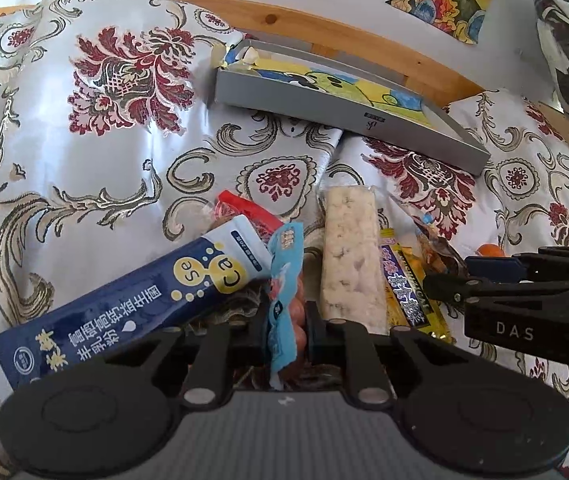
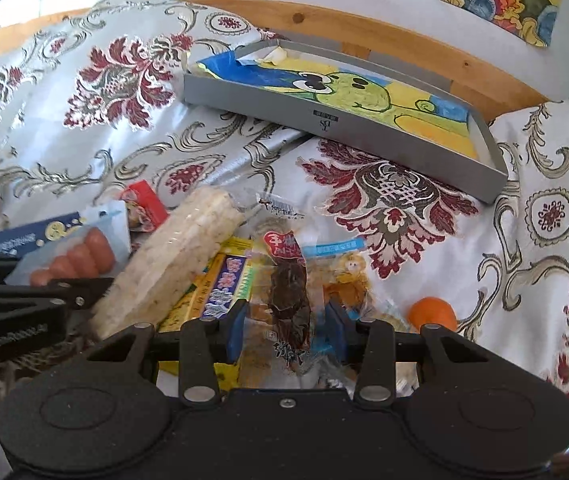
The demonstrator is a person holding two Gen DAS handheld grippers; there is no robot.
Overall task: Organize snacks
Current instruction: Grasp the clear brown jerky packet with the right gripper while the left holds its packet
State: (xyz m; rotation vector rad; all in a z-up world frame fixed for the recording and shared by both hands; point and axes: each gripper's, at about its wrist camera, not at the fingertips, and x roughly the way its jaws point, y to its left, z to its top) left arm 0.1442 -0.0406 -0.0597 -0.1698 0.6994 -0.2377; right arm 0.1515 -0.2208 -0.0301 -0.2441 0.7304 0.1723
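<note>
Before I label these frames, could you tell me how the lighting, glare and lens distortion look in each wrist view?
Left wrist view: bright daylight, sheen on the tablecloth, strong fisheye bending of the grey tray, dark corners; the left gripper is sharp. Right wrist view: similar light, glare on the clear wrapper of the dried meat snack between the right gripper fingers, table edge curved.
</note>
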